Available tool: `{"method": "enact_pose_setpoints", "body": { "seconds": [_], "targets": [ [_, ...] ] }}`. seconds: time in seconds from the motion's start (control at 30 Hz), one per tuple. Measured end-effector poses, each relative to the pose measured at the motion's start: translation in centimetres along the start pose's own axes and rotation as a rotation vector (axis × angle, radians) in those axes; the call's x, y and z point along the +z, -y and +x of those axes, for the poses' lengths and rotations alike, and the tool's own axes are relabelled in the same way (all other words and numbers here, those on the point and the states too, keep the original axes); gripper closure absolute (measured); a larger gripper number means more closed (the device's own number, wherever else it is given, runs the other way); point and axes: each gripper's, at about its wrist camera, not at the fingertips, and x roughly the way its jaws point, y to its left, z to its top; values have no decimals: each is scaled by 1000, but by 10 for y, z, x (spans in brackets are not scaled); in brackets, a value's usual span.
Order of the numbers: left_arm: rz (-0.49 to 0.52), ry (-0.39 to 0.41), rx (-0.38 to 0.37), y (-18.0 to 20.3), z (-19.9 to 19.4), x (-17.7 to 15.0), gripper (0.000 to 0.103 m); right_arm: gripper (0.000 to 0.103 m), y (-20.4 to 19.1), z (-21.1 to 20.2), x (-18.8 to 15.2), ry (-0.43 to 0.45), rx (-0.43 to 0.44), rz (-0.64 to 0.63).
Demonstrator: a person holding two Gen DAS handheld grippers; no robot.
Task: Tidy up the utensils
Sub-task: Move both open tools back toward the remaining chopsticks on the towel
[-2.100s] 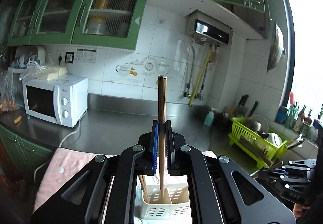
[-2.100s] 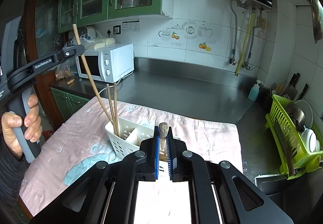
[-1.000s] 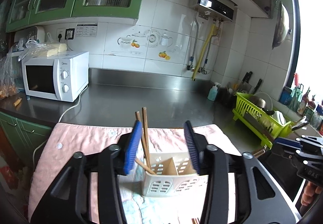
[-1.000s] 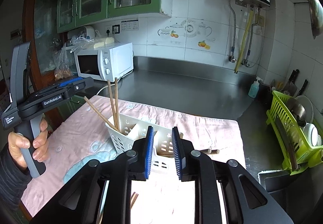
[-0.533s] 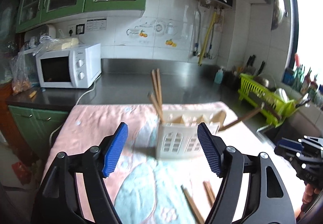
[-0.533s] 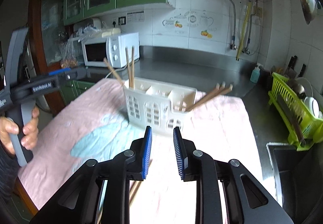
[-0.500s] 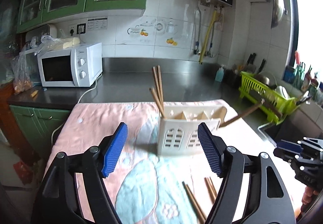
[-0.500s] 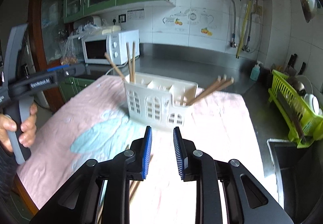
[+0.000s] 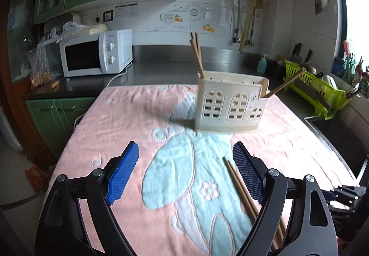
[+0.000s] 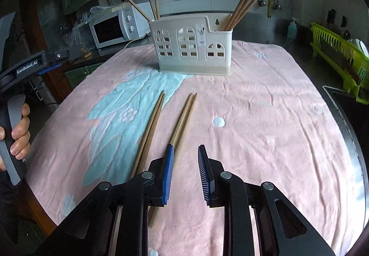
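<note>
A cream utensil caddy (image 9: 230,104) stands on the pink towel (image 9: 120,117), with chopsticks (image 9: 196,53) upright at its left end and more chopsticks (image 10: 244,4) leaning out at its right. Two loose chopstick pairs (image 10: 152,124) (image 10: 184,115) lie on the towel in front of the caddy (image 10: 193,48). My left gripper (image 9: 184,159) hovers low over the towel, its jaws opening wide and empty, with a loose pair (image 9: 242,186) beside its right finger. My right gripper (image 10: 185,150) stands narrowly open and empty, its left finger just over the nearer pair.
A white microwave (image 9: 94,57) sits back left on the steel counter. A green dish rack (image 9: 316,85) and a sink (image 9: 341,140) are at the right. A hand (image 10: 18,133) holds the left gripper's handle at the towel's left edge.
Both grippers let go of chopsticks into the caddy, pulled back from it and sank toward the towel. The left jaws spread much wider; the right jaws kept a narrow gap.
</note>
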Motion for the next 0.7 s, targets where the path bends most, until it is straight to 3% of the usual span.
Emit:
{"method": "enact_pose_setpoints", "body": {
  "seconds": [0.2,0.57,0.7],
  "targets": [
    [-46,-40,28,-15,1,-23,18,84,-7,25,-21,-62,21,45],
    [-80,-91,56,-31,5,-44,18,92,-9,38,-21,-87,9,86],
    [-78,-111,54,-28,8,-51,18,93,-17,39,-19,-88,-28,47]
  ]
}}
